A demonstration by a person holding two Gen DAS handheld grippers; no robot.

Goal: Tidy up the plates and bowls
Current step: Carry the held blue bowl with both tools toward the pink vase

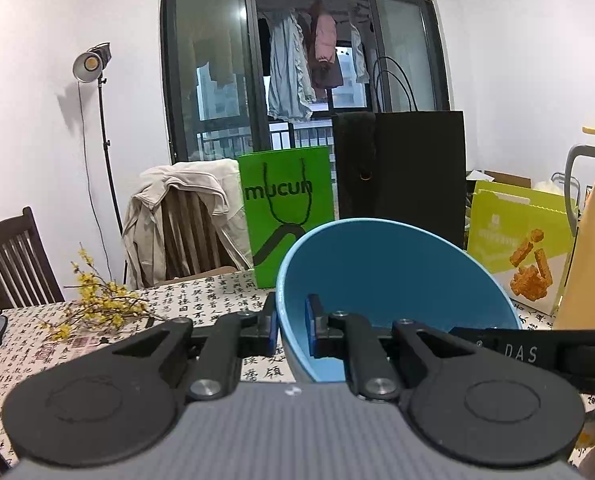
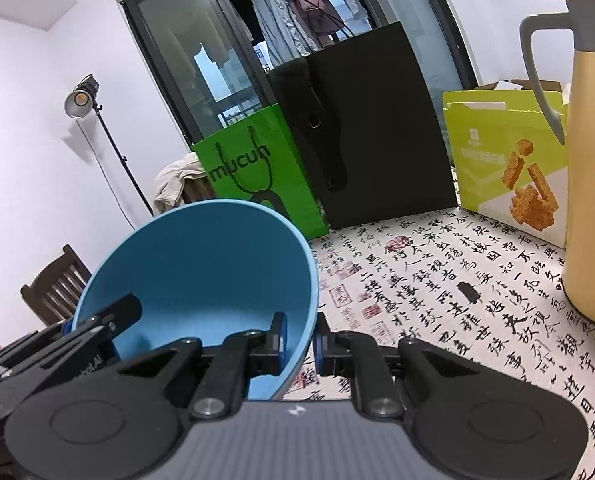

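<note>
- Left hand-held gripper point(image 1: 291, 330) is clamped on one side of the bowl's point(image 1: 393, 268) rim, right hand-held gripper point(image 2: 300, 340) on the other.
- Bowl rides tilted above the surface point(image 2: 457, 300), not set down.
- No plates or stack in view; sorting looks barely begun.

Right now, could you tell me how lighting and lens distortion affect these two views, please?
Left wrist view: the dark-framed glass balcony door bows outward, the lit studio lamp on its stand casts a wall shadow. Right wrist view: door and tall black paper bag lean sharply; dark vignette in corners.
</note>
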